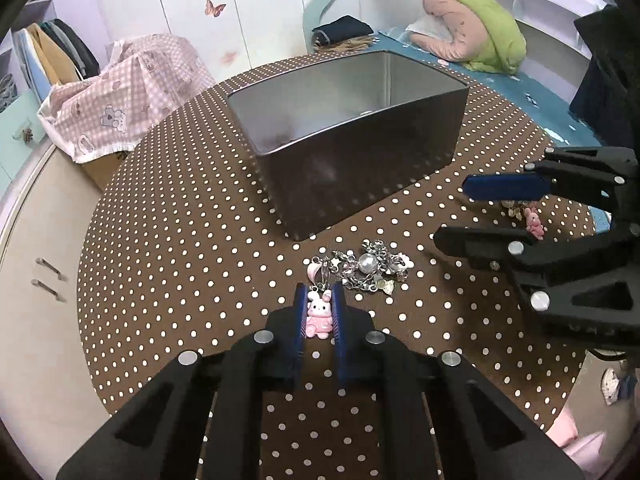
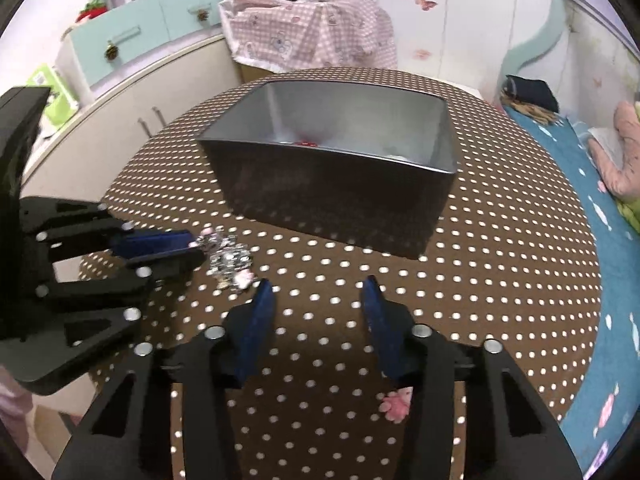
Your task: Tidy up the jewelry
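Note:
My left gripper (image 1: 320,288) is shut on a pink bunny charm (image 1: 318,314), which sits between its blue pads just above the brown dotted tablecloth (image 1: 180,240). The charm's ring leads to a pile of silver chains and charms (image 1: 364,268) lying right ahead; the same pile (image 2: 228,256) shows at the left gripper's (image 2: 196,248) tips in the right wrist view. My right gripper (image 2: 318,292) is open over bare cloth, with nothing pressed between its pads. A small pink charm (image 1: 534,220) lies under the right gripper (image 1: 452,212). The open metal box (image 1: 348,120) stands behind the pile.
Something small and red (image 2: 306,143) lies inside the metal box (image 2: 332,168). A bed with a blue sheet (image 2: 592,240) runs along the table's right side. A pink checked cloth (image 1: 132,92) covers a carton at the left, beside a beige cabinet (image 1: 36,260).

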`<state>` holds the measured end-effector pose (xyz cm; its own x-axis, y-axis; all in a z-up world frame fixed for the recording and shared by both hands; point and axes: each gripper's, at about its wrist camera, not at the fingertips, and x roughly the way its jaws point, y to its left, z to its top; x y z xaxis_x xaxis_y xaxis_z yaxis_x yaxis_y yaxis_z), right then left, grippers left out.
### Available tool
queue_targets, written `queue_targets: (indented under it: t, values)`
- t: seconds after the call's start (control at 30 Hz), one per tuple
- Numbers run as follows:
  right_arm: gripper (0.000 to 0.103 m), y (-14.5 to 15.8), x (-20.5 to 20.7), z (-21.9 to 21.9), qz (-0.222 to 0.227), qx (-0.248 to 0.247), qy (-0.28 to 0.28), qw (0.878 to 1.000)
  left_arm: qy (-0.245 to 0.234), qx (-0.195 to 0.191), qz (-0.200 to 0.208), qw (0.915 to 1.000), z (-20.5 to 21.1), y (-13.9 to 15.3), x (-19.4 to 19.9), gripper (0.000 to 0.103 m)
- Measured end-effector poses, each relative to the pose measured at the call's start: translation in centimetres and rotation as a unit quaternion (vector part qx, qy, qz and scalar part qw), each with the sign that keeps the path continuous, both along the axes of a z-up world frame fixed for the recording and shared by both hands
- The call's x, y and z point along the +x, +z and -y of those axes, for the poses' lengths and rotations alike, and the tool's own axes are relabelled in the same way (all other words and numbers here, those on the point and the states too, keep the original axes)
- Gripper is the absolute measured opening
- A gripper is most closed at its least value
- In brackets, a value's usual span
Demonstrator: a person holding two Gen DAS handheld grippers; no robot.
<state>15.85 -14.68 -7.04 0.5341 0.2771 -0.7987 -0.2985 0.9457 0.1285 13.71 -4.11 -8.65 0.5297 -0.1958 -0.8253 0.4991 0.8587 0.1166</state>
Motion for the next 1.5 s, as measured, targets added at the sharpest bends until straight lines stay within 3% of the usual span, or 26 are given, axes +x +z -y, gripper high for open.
queue_targets:
  t: [0.2, 0.53, 0.67, 0.7, 0.8, 1.2, 1.5]
  values:
    - [0.042, 0.2, -0.1, -1.2, -0.002, 0.004, 0.023, 1.000, 0.021, -0.039, -0.018, 0.9989, -2.3, 0.6, 0.5, 0.011]
    - [0.044, 0.2, 0.7, -3.4, -0.012, 0.028, 0.054, 0.998, 0.040, -0.098, 0.004, 0.9944, -5.8, 3.4, 0.4, 0.011]
    - [0.042, -0.4, 0.9, -4.0, -0.014, 0.006, 0.054, 0.998, 0.040, -0.114, 0.006, 0.9926, -6.7, 3.9, 0.5, 0.011]
    - [0.039, -0.6, 0.9, -4.1, -0.011, 0.007, 0.056, 0.998, 0.039, -0.119, 0.004, 0.9921, -6.9, 3.9, 0.5, 0.011]
    - [0.015, -0.7, 1.0, -3.9, -0.010, -0.003, 0.050, 0.999, 0.041, -0.125, -0.007, 0.9913, -6.7, 3.6, 0.7, 0.011]
    - [0.015, 0.7, -0.4, -0.3, -0.008, 0.028, 0.019, 0.999, 0.043, -0.147, -0.024, 0.9880, -6.4, 3.6, 0.7, 0.011]
    - [0.015, 4.6, 0.9, 1.9, 0.024, 0.045, -0.009, 0.999, 0.037, -0.171, -0.011, 0.9845, -5.3, 6.6, 1.5, 0.011]
